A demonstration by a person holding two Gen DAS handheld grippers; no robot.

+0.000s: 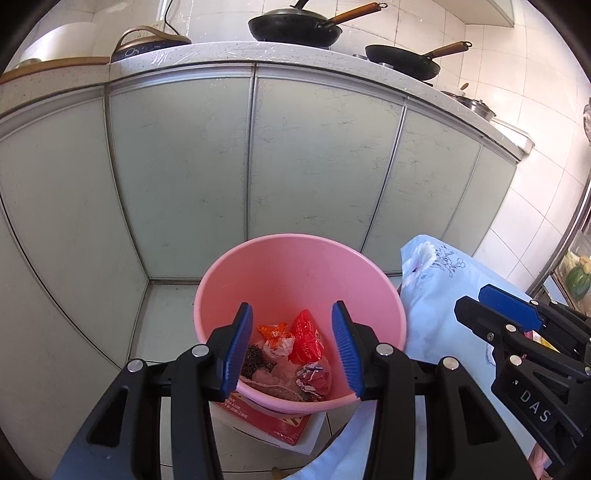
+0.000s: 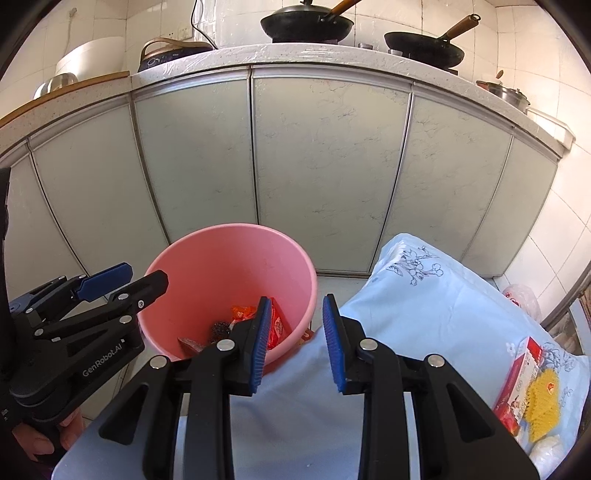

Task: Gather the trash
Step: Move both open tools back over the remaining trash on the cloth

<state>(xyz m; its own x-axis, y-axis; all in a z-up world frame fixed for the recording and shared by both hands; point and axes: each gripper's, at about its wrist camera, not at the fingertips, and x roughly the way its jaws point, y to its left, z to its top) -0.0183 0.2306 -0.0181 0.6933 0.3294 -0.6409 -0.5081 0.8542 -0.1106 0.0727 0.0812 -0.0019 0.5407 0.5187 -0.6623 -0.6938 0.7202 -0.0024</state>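
A pink bucket point(image 1: 299, 280) stands on the floor by the cabinets and holds red and orange wrappers point(image 1: 304, 338) and a dark scrubber point(image 1: 256, 360). My left gripper point(image 1: 291, 349) hovers over its near rim, open, with nothing between its fingers. My right gripper point(image 2: 295, 343) is open and empty above the pale blue cloth point(image 2: 424, 314), just right of the bucket point(image 2: 229, 266). On the cloth at the right lie a red and white box point(image 2: 522, 373), a yellow mesh piece point(image 2: 543, 402) and a white wad point(image 2: 550, 454).
Pale green cabinet doors point(image 1: 295, 147) rise behind the bucket under a counter with two black woks point(image 1: 295, 26). A red and white box point(image 1: 269, 424) lies under the bucket's near edge. A white plastic bag point(image 2: 522, 299) sits by the right wall.
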